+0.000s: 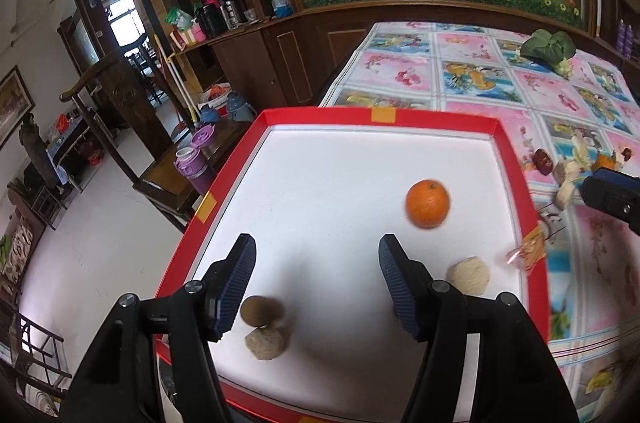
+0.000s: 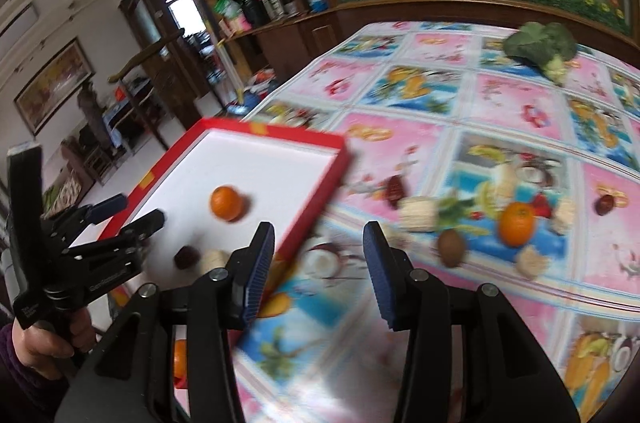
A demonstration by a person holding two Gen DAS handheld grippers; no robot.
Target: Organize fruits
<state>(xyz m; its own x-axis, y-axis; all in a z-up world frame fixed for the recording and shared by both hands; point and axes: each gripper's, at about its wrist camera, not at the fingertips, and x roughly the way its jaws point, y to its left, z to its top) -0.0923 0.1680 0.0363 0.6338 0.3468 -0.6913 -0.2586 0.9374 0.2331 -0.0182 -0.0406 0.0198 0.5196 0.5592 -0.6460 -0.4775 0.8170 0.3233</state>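
A: Near first. What is each gripper doing?

B: The left gripper [image 1: 316, 283] hangs over the tray's [image 1: 384, 115] near edge, jaws wide, nothing between them. The right gripper [image 2: 320, 263] is over the cloth just off the tray's right edge, also wide and empty.

A: Where's the fruit?

B: Some is already in the tray: a kiwi [image 1: 262, 310] and a tan lump [image 1: 266, 343] by the left gripper's left finger, touching each other, a pale ball [image 1: 468, 276] near the right edge, and an orange [image 1: 427, 203] further in. The rest lies loose on the cloth.

A: So which hand goes next?

B: The right one, I'd judge. The loose kiwi [image 2: 451, 248] lies ahead and to the right of its jaws, long axis roughly upright in the picture, with the loose orange [image 2: 517, 224] just beyond it. The left gripper is far off from those, across the tray.

A: Do the views differ?

B: The right view shows the whole loose pile; the left view catches only its edge. The right view is blurred, so the small pieces stay uncertain. Furthest off, a broccoli [image 2: 540, 43] sits near the far edge.
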